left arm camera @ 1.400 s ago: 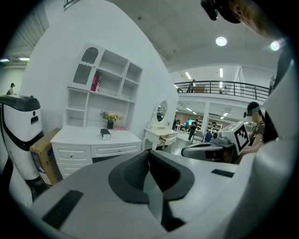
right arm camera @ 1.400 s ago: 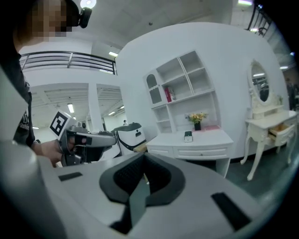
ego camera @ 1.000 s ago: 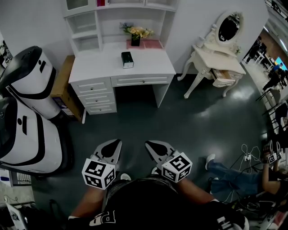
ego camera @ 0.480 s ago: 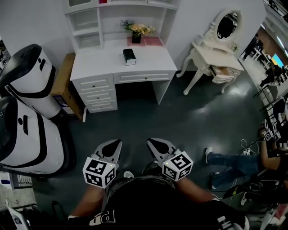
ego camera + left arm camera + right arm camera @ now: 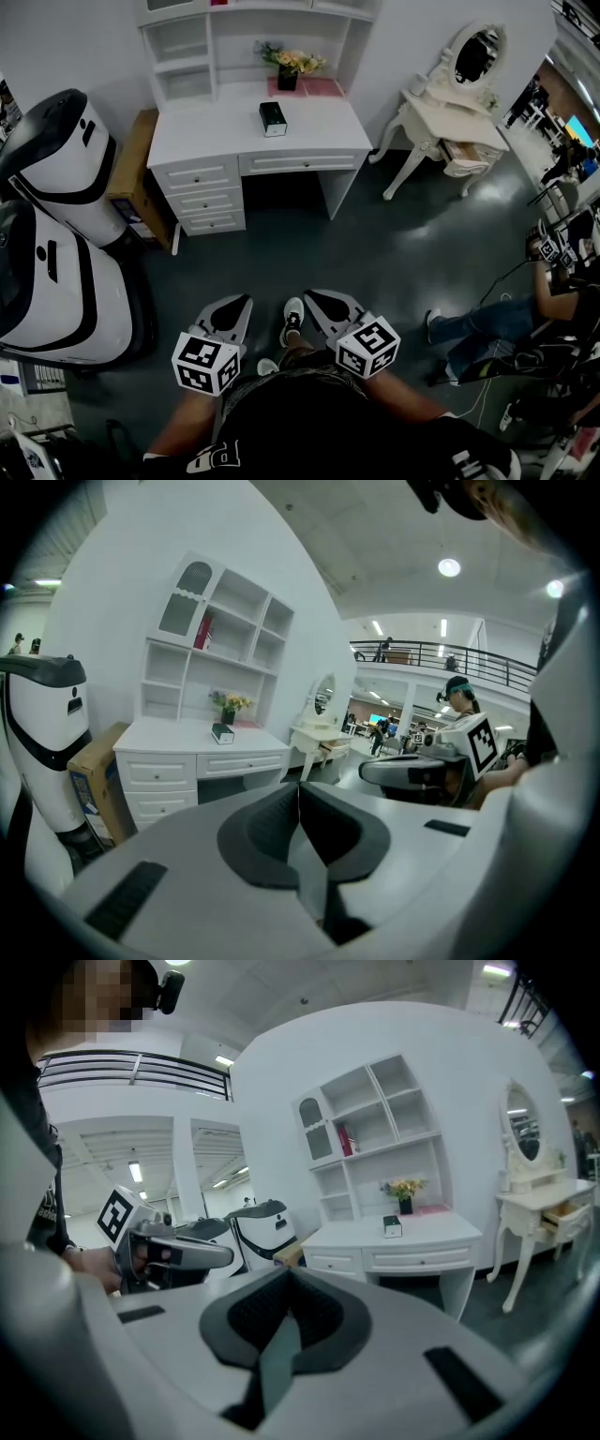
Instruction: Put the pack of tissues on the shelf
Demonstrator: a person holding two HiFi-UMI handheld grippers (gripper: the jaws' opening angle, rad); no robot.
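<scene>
When read from the head view, the left gripper (image 5: 241,303) and the right gripper (image 5: 313,299) are held side by side low in the frame, above a dark floor (image 5: 394,262), each with its marker cube toward the person. Both point toward a white desk (image 5: 211,136) that is well apart from them. The pack of tissues (image 5: 273,118), a dark box, lies on the desk top near its rear edge, just in front of a vase of flowers (image 5: 288,71). The shelf (image 5: 183,47) stands on the rear of the desk, above the pack. A white dressing table (image 5: 450,117) with an oval mirror stands to the right of the desk, and two large white machines (image 5: 56,178) stand to its left.

From the left gripper view, the two dark pads meet along one line with nothing between them. The pack rests on the desk top, far beyond the jaws. The right gripper shows at the right side.

From the right gripper view, the jaws are likewise fully closed and empty. The pack lies on the desk beside the vase, below the shelf compartments.
</scene>
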